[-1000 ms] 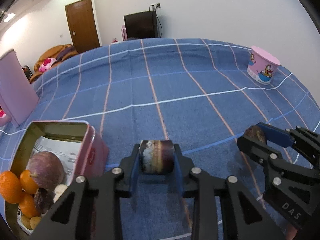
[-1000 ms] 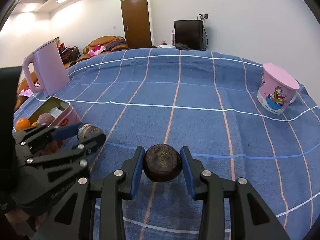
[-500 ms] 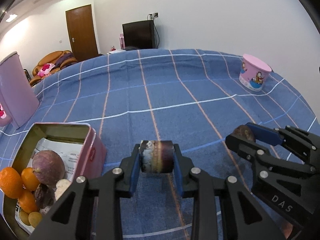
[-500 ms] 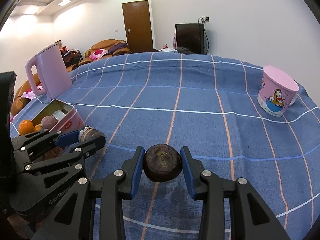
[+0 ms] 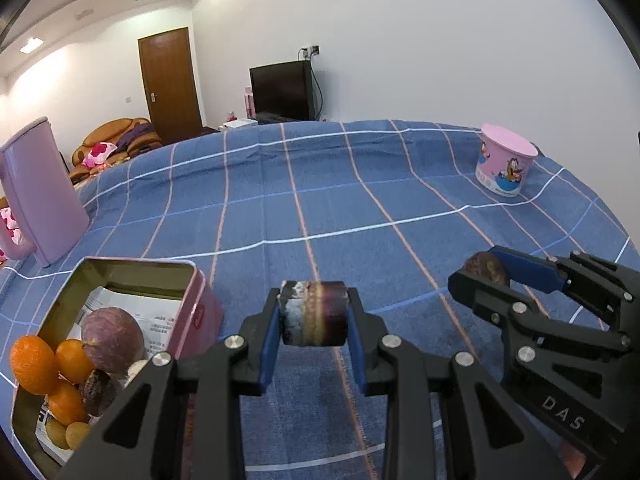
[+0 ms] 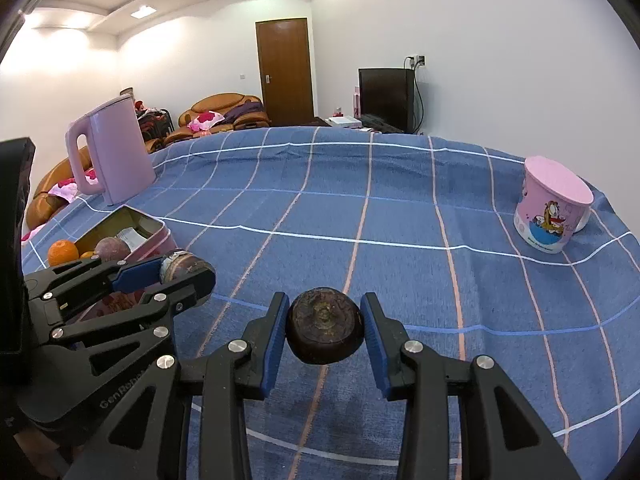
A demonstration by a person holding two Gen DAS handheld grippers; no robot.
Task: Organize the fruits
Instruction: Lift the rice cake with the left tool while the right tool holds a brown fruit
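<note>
My left gripper [image 5: 313, 314] is shut on a dark purple fruit [image 5: 313, 313] with a whitish, mottled patch, held above the blue checked cloth. Just left of it an open pink tin [image 5: 120, 268] holds oranges [image 5: 32, 364], a purple fruit [image 5: 112, 340] and several smaller fruits on printed paper. My right gripper [image 6: 324, 326] is shut on a round dark brown fruit [image 6: 325, 325], also held off the cloth. In the left wrist view the right gripper [image 5: 486, 274] shows at the right with its brown fruit [image 5: 482, 268]. In the right wrist view the left gripper [image 6: 184, 270] and the tin [image 6: 152, 236] lie at the left.
A pink kettle [image 5: 36, 192] stands behind the tin at the far left. A pink cartoon cup [image 5: 506, 166] stands upside down at the far right of the table. Blue checked cloth [image 5: 340, 208] covers the table between them. A sofa, door and television stand beyond.
The left wrist view has tilted up a little, so the tin and cloth sit lower in frame. Both grips are unchanged. The right gripper has barely moved.
</note>
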